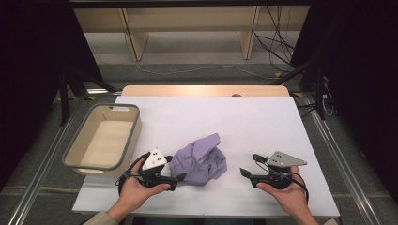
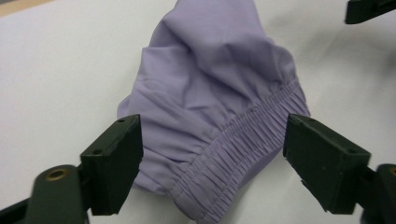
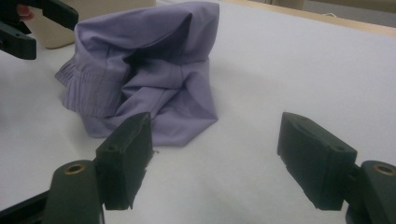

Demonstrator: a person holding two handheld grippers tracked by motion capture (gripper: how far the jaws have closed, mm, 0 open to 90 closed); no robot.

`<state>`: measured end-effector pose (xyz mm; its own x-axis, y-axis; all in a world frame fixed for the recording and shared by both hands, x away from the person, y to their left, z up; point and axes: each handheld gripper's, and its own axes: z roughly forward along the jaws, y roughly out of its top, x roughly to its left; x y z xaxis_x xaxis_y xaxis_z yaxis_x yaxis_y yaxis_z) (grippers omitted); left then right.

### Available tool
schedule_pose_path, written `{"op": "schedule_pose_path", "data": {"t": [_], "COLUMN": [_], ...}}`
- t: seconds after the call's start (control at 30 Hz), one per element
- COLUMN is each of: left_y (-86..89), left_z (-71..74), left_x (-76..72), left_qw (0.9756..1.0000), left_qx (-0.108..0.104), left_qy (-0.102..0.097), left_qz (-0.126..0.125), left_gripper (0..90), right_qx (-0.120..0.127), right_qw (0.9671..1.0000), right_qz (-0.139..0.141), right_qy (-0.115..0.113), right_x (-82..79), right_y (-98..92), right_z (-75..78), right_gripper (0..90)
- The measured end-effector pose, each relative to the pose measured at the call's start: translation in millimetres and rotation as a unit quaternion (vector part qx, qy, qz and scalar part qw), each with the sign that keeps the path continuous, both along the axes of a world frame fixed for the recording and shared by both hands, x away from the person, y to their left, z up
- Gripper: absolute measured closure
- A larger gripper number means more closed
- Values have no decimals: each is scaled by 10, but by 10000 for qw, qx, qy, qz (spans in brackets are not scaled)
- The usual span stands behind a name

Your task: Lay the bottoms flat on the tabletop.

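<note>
A crumpled lilac garment (image 1: pixel 199 161) lies on the white table cover, near the front middle. My left gripper (image 1: pixel 176 168) sits just left of it, held in a hand. In the left gripper view the jaws (image 2: pixel 212 135) stand open on either side of the garment's (image 2: pixel 210 93) gathered elastic band, which lies between them without being pinched. My right gripper (image 1: pixel 248 164) rests to the right of the cloth, a short gap away. Its jaws (image 3: pixel 215 130) are open over bare cover, with the garment (image 3: pixel 140 79) ahead and to the left.
An empty beige bin (image 1: pixel 136 126) with a grey rim stands at the table's left edge. The white cover (image 1: pixel 234 117) stretches behind the garment. Beyond the table's far edge are wooden shelf legs and cables on the floor.
</note>
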<state>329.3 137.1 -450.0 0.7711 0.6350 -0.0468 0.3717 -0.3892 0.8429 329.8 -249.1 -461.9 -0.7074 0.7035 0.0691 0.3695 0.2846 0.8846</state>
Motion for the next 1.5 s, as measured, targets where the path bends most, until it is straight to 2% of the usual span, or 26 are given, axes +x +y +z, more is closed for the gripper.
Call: {"op": "schedule_pose_path", "data": {"t": [0.23,0.37,0.43,0.53,0.67,0.8,0.87,1.0,1.07,1.13,1.2,1.23,1.33,1.37,1.4,1.43,1.47,1.5], "left_y": [-116,-219,-268,-344,-425,-484,-517,-539,-543,-540,-544,-548,-531,-523,-501,-501,-471,-471], "left_z": [-30,-71,-122,-208,-285,-335,-363,-358,-364,-374,-376,-367,-340,-318,-258,-258,-176,-176], "left_x": [-61,-78,-61,-35,19,51,96,177,200,263,272,275,281,283,288,288,294,294], "left_qw": [9990,9973,9964,9938,9906,9893,9857,9868,9870,9884,9882,9877,9891,9900,9904,9904,9920,9920], "left_qx": [137,435,590,842,1071,1168,1403,1376,1378,1311,1324,1354,1264,1204,1138,1138,1007,1007], "left_qy": [-132,-226,-198,-132,-187,-234,-346,-343,-342,-246,-246,-296,-228,-187,-133,-133,-97,-97], "left_qz": [-407,-540,-573,-713,-830,-838,-864,-780,-759,-724,-725,-722,-720,-716,-775,-775,-749,-749], "left_gripper": [326,332,305,262,248,249,249,287,338,385,418,445,550,550,623,650,695,718], "right_qx": [47,83,87,71,28,35,-1,-14,-10,-11,-8,-13,-20,-27,-18,-18,-28,-28], "right_qw": [10000,10000,10000,9999,9999,9999,9998,9998,9998,9998,9998,9998,9998,9998,9997,9997,9997,9997], "right_qz": [3,26,30,56,72,72,121,142,145,145,144,150,154,153,171,171,193,193], "right_qy": [35,43,39,50,78,97,127,128,134,145,143,145,158,156,165,165,167,167], "right_x": [16,1,1,4,17,19,22,25,27,28,30,31,34,35,35,35,35,35], "right_y": [17,-5,-9,7,39,64,91,100,99,103,106,112,116,118,125,125,129,129], "right_z": [-1,-5,-6,-4,-16,-21,-30,-34,-35,-38,-38,-39,-40,-41,-43,-43,-43,-43], "right_gripper": [279,279,279,279,280,280,280,281,281,282,282,282,283,283,284,284,284,284]}}
